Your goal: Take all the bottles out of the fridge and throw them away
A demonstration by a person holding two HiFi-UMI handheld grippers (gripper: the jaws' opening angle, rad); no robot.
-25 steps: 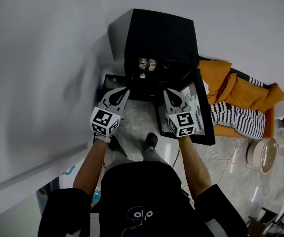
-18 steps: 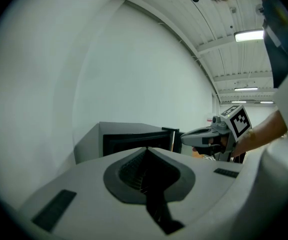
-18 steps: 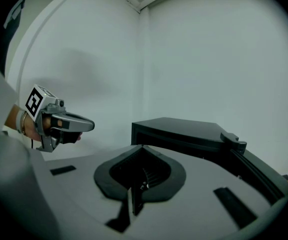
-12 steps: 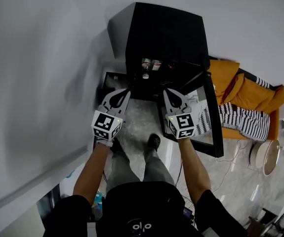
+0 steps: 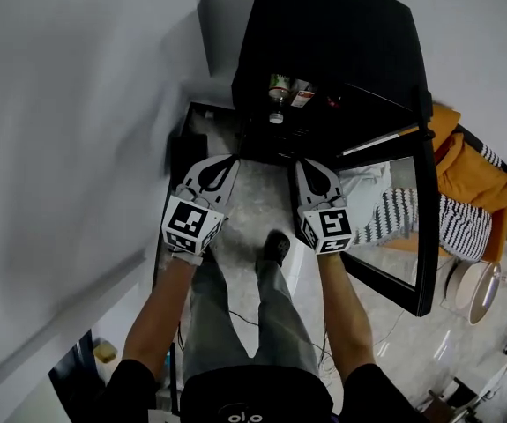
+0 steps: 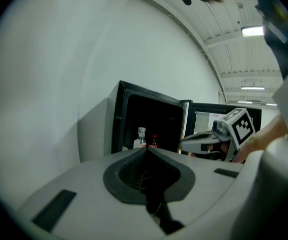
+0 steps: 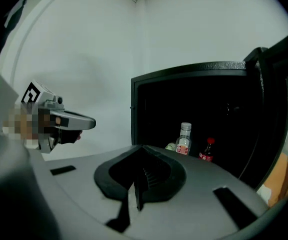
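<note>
Ahead of both tools, inside the black fridge [image 5: 341, 33], two bottles are seen standing side by side near the front of the dark compartment. A clear bottle [image 5: 277, 93] with a white cap is placed on the left, and a red-capped bottle [image 5: 301, 92] with a dark drink is set just beside it on the right. A pale green shape is glimpsed low beside the clear bottle in the right gripper view, but what it is cannot be made out. The fridge door [image 5: 424, 227] is swung wide open to the right.

The left hand-held gripper [image 5: 221, 164] is held level in front of the opening, its jaws brought fully together with nothing between them. The right hand-held gripper [image 5: 309, 169] is held beside it at much the same height, and its jaws are likewise closed tight on nothing. Both tips are pointed toward the fridge, yet they are kept outside it and well apart from the bottles, which are touched by neither.

The pale stone floor [image 5: 255, 208] is seen below the grippers, and a white wall [image 5: 77, 113] is seen at the left. An orange cushion [image 5: 491, 183] is visible beyond the door.
</note>
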